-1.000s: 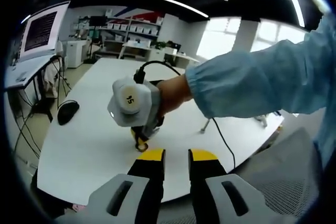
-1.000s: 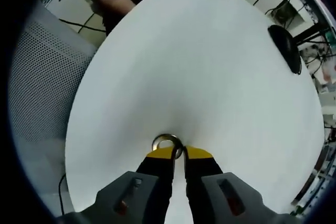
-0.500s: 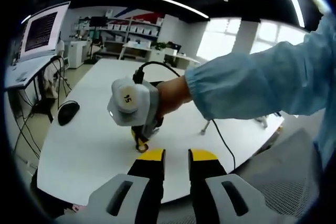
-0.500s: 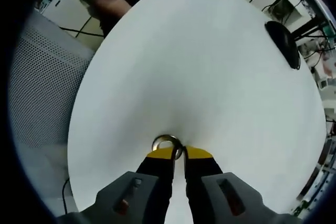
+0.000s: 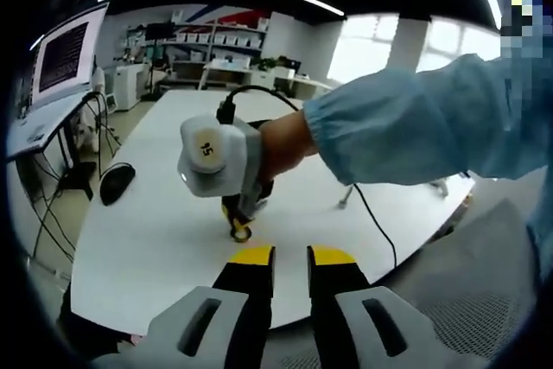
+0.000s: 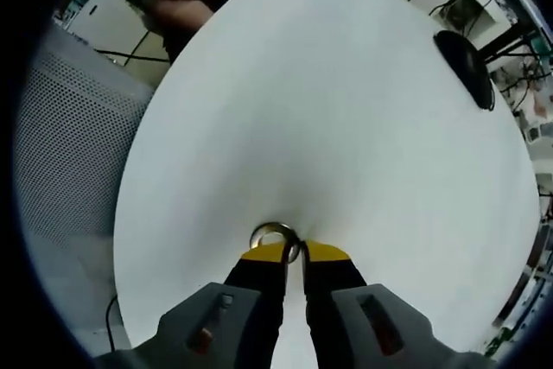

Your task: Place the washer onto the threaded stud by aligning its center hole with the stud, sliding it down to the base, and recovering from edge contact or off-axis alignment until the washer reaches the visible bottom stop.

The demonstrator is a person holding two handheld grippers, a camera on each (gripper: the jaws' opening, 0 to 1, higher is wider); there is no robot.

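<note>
Right gripper (image 6: 294, 253) clenched on the washer (image 6: 274, 237), ring pinched by its near rim between the yellow tips, just above the white table (image 6: 346, 110). Left gripper (image 5: 289, 256) released, jaws parted, near table edge. Farther off, a black mouse (image 6: 465, 65) toward the far right.

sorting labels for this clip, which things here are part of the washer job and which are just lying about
Part of the job:
- washer, pinched at its edge
- right hand-held gripper, shut on it
- white table, under it
- left hand-held gripper, holding nothing

Just lying about:
- computer mouse
- monitor
- mesh chair
- shelves
</note>
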